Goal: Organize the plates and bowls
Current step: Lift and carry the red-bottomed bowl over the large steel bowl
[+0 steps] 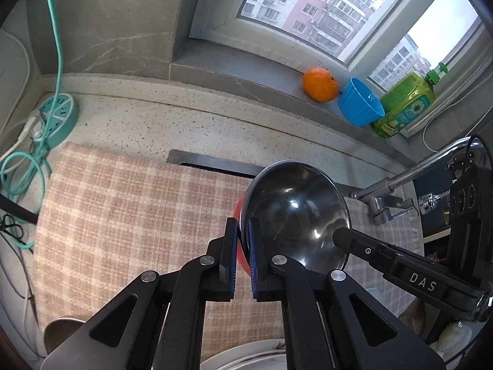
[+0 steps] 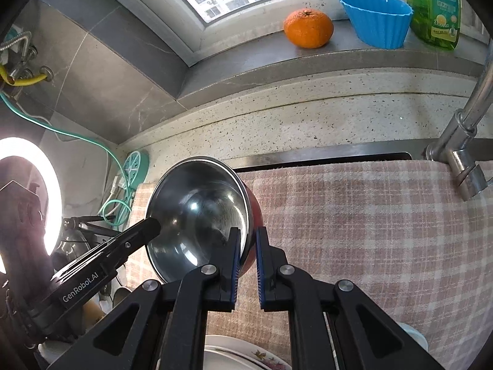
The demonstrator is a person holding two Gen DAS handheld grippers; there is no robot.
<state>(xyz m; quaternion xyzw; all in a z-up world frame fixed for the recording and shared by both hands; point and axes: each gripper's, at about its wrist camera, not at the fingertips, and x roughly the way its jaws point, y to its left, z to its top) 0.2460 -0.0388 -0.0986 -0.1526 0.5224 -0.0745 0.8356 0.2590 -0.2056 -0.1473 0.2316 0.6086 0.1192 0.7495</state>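
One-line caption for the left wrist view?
Both grippers, left and right, clamp a steel bowl's rim above a checked cloth.

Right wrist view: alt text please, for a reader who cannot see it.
Both claws grip one steel bowl with a red outside by opposite rim edges, right claw near, left claw far, above a plaid cloth. Behind, an orange and blue cup sit on the windowsill.

A home kitchen. A chrome swivel faucet stands at a steel sink covered by a pink checked cloth. Behind the faucet, a speckled stone table meets a grey windowsill carrying a green dish-soap bottle, a blue fluted plastic bowl and an orange tangerine; apartment blocks show through the window.
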